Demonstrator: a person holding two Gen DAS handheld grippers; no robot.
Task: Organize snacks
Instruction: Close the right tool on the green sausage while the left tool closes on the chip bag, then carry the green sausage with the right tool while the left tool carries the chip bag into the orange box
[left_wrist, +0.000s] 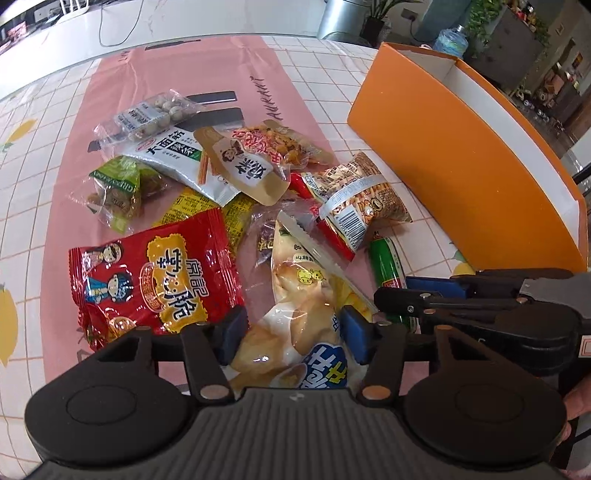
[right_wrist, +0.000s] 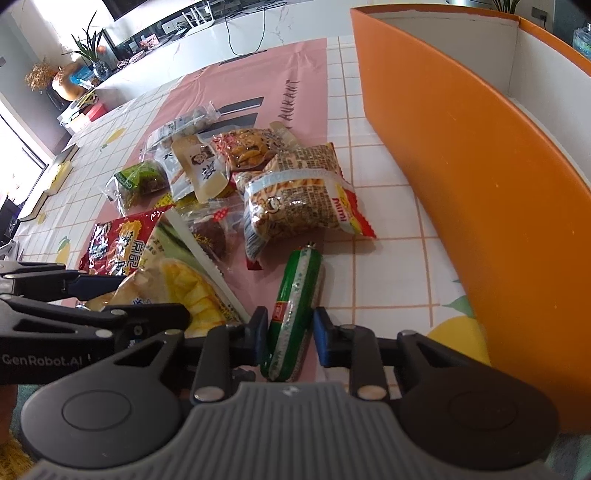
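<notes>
Tiled table (right_wrist: 373, 206) | left claw (left_wrist: 291, 328) clamps bread bag (left_wrist: 295, 295), base hidden | right claw (right_wrist: 290, 332) clamps green sausage (right_wrist: 295, 295)

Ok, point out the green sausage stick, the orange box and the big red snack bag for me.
green sausage stick (right_wrist: 301, 291): right wrist view, middle of its wrapper.
orange box (left_wrist: 461, 177): left wrist view, near outer wall.
big red snack bag (left_wrist: 147, 280): left wrist view, centre of the printed front.

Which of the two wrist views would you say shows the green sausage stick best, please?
The right wrist view: the green sausage stick shows nearly full length, centred between the right gripper pads. In the left wrist view the sausage is only partly seen, its lower end hidden behind the right gripper.
</notes>
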